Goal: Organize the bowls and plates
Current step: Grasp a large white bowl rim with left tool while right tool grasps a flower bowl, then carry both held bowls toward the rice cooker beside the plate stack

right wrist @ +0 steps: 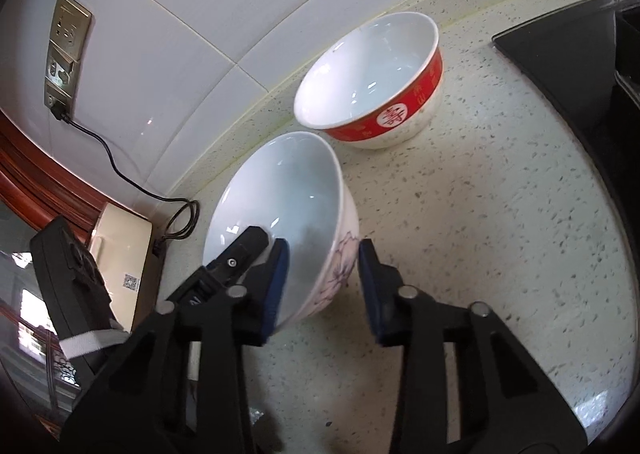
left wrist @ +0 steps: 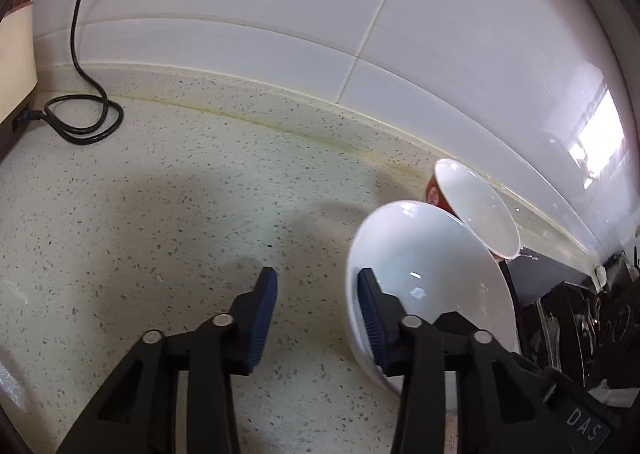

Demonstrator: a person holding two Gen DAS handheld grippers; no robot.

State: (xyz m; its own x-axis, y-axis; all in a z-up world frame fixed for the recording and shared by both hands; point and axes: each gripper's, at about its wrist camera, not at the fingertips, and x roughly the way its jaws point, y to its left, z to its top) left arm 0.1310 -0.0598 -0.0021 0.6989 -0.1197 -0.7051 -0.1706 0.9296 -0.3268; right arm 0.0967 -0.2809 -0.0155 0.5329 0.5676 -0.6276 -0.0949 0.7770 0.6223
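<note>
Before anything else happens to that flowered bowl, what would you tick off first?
1. Flowered bowl wall sits between the right gripper's jaws: ok.
2. Same wall sits between the left gripper's jaws: ok.
3. Both pads of each gripper press the wall: not ok; the left gripper's outer pad stands clear of it.
4. Red-banded bowl is empty, ready for nesting: ok.
5. The two bowls' rims are apart: cannot tell; they look very close.
6. Black cable lies away from the bowls: ok.

Blk cable [left wrist: 86,121], wall socket [right wrist: 66,53]
</note>
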